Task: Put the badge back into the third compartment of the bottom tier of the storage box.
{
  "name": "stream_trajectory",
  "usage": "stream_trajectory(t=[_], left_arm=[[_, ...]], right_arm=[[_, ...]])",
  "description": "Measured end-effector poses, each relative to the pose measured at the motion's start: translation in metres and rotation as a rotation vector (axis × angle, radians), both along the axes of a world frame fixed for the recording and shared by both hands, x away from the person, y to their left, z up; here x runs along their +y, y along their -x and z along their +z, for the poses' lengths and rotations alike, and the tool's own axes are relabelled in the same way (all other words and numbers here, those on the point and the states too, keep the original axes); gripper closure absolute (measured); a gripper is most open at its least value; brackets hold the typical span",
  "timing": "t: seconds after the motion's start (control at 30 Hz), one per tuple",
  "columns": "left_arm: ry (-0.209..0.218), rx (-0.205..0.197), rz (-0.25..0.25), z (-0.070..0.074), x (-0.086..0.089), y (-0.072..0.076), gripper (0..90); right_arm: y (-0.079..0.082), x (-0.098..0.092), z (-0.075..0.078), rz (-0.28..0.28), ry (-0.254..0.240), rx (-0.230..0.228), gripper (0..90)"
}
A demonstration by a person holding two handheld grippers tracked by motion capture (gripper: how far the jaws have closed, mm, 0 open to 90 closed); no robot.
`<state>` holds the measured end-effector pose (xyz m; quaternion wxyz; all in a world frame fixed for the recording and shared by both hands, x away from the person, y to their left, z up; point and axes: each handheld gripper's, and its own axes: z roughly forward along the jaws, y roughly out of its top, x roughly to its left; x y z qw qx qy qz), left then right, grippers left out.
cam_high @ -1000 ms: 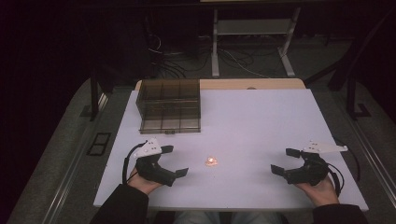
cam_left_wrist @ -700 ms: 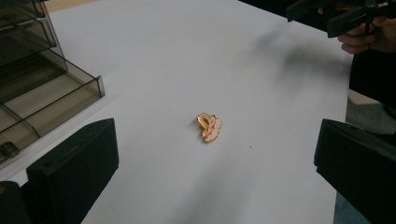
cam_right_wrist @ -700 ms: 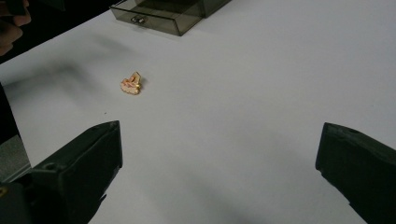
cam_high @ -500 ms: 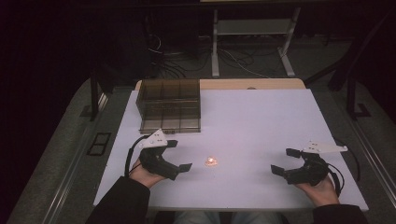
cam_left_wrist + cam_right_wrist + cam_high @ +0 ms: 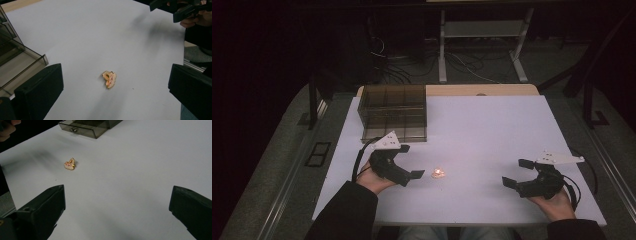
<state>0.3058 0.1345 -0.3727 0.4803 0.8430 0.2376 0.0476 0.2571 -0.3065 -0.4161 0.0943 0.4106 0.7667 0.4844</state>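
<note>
High view looking down over white table (image 5: 492, 130), both gripper views low, near, sharing small orange trinket (image 5: 109, 79)

Your sleeves are dark on both forearms. Left gripper (image 5: 406, 161): black body, blocky black jaws, pale three-cornered plate on top, black cable looping behind. Right gripper (image 5: 518, 173): the same build (its cable curls beside your wrist).

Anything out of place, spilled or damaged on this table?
Nothing looks spilled or damaged. A small gold-and-pink pin lies loose on the white table, apart from the smoked drawer box, whose one drawer stands pulled out.
</note>
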Motion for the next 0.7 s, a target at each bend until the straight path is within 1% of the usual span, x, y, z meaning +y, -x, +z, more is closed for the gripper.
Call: stream_trajectory(t=[0.2, 0.23, 0.3, 0.43, 0.7], left_arm=[[-0.002, 0.013, -0.006, 0.000, -0.005, -0.008, 0.0], [-0.012, 0.014, -0.012, -0.001, -0.006, -0.011, 0.0], [-0.012, 0.017, -0.012, -0.001, -0.006, -0.012, 0.0], [-0.015, 0.026, -0.019, -0.005, -0.010, -0.018, 0.0], [-0.022, 0.036, -0.029, -0.012, -0.017, -0.024, 0.0]], right_arm=[[0.000, 0.000, 0.000, 0.000, -0.001, -0.002, 0.3], [0.000, 0.000, 0.000, 0.000, -0.001, -0.002, 0.3], [0.000, 0.000, 0.000, 0.002, 0.001, -0.001, 0.3], [0.000, 0.000, 0.000, 0.000, 0.002, -0.001, 0.3], [0.000, 0.000, 0.000, 0.000, 0.003, 0.000, 0.3]])
